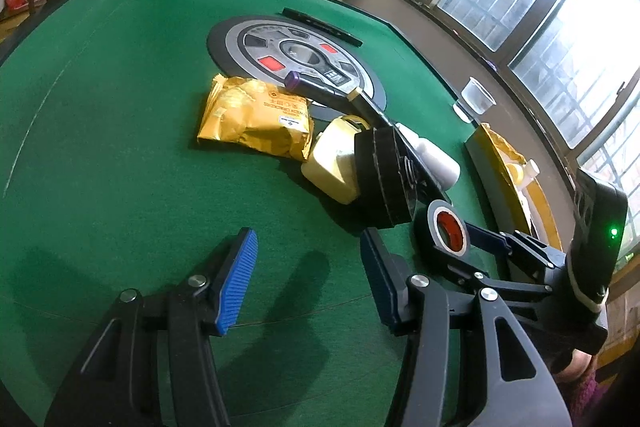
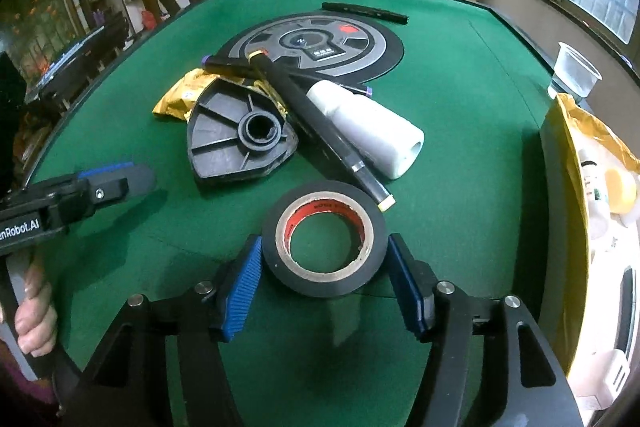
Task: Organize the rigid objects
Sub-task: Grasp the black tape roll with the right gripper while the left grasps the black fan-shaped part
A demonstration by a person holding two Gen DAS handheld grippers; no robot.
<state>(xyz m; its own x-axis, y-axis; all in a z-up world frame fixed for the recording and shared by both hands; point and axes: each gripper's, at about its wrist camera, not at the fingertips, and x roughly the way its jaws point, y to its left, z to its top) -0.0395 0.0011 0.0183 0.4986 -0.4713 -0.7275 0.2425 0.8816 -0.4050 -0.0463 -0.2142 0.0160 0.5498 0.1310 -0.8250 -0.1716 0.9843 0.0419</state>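
Both blue-padded grippers are spread: right gripper [image 2: 325, 277] straddles the black tape roll with red core [image 2: 325, 238], bottom centre, pads not touching; left gripper [image 1: 308, 279] empty. Next: squeeze, lift.

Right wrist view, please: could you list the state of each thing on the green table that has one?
Black tape roll: lying flat between the right tongs, pads not pressing.
White bottle: on its side.
Black marker: capped, resting across the bottle.
Clear plastic cup: upright.
Left tongs: empty.
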